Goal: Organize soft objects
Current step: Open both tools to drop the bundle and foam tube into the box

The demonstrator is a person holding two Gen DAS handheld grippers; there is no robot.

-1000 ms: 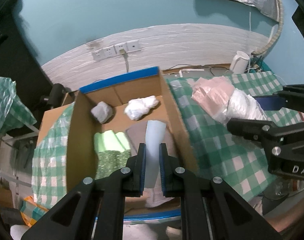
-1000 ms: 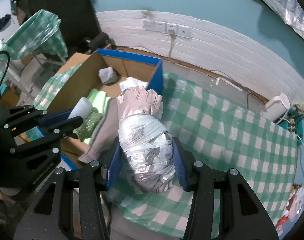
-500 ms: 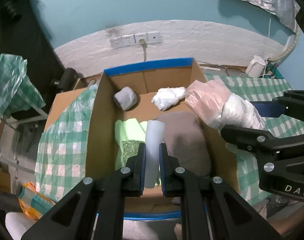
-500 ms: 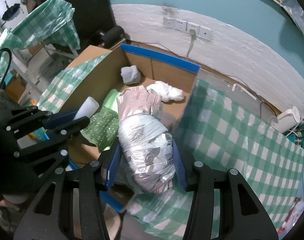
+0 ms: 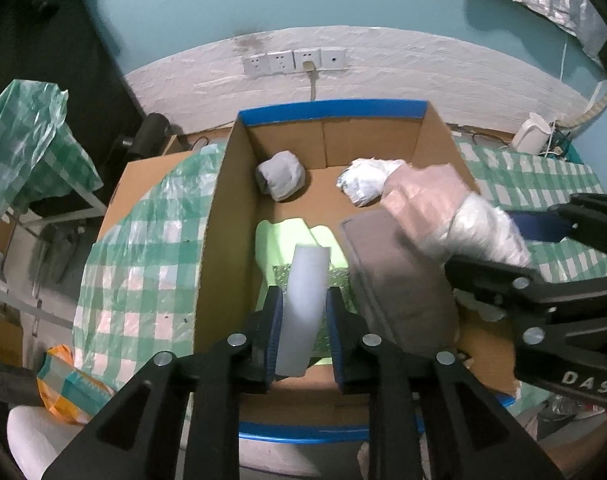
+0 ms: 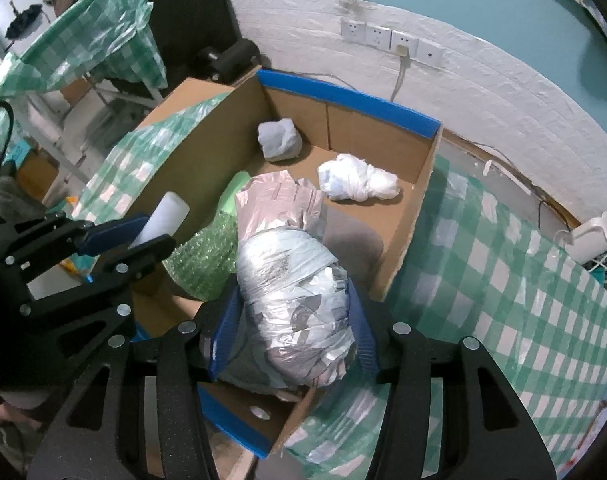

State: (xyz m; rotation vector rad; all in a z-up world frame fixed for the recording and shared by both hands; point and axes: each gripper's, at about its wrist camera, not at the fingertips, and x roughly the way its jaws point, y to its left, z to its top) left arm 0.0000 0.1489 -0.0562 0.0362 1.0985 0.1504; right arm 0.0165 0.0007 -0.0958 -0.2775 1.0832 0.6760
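While both grippers hang over the open cardboard box (image 5: 219,216), the left gripper (image 5: 302,332) has a white foam roll (image 5: 305,300) standing between its blue pads; its jaws are opening, and a thin gap shows on each side of the roll, so the pads no longer seem to press it. The roll's lower end is cut off behind the fingers. At about three o'clock in the left wrist view, the right gripper (image 6: 293,322) carries a silvery plastic-wrapped bundle (image 6: 295,292) with a pink bag end (image 6: 279,204); its jaws are opening too, yet the bundle fills the whole span and whether the pads still squeeze it is hard to tell. Inside the box, a grey wad (image 5: 280,176) sits at eleven o'clock, a white crumpled bag (image 5: 363,184) at one o'clock. Beneath the roll lie a light green sheet (image 5: 279,236) and green bubble wrap (image 6: 207,264), both partly hidden, and a grey-brown pad (image 5: 395,276) is half covered by the bundle.
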